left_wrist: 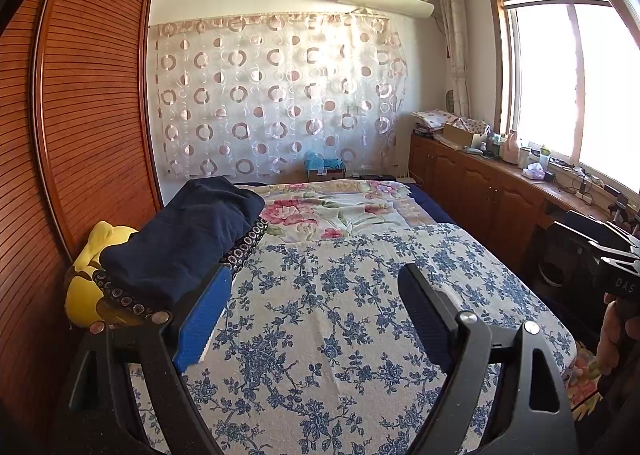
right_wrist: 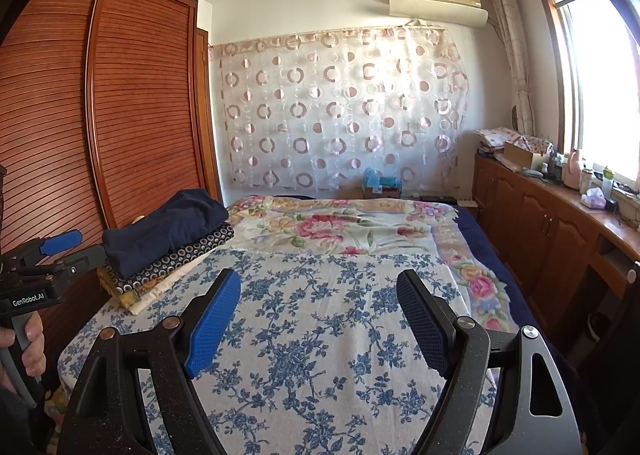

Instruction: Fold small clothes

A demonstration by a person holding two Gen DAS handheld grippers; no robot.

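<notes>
A pile of folded clothes lies at the bed's left edge: a navy garment [left_wrist: 188, 231] [right_wrist: 168, 225] on top, a dark fabric with ring print [right_wrist: 176, 261] under it, pale and yellowish pieces at the bottom. My left gripper [left_wrist: 316, 279] is open above the blue-flowered sheet [left_wrist: 340, 315], its left finger just right of the pile, nothing between the pads. My right gripper [right_wrist: 318, 283] is open too, over the same sheet [right_wrist: 320, 335], empty. The left gripper [right_wrist: 64, 251] also shows at the left of the right wrist view, held by a hand [right_wrist: 34, 347].
A yellow plush toy [left_wrist: 92, 279] lies behind the pile by the wooden slatted wardrobe [left_wrist: 88, 103]. A pink-flowered blanket [right_wrist: 340, 223] covers the far bed. Wooden cabinets [right_wrist: 552, 223] with bottles and clutter run under the window on the right. A patterned curtain [left_wrist: 276, 95] hangs on the back wall.
</notes>
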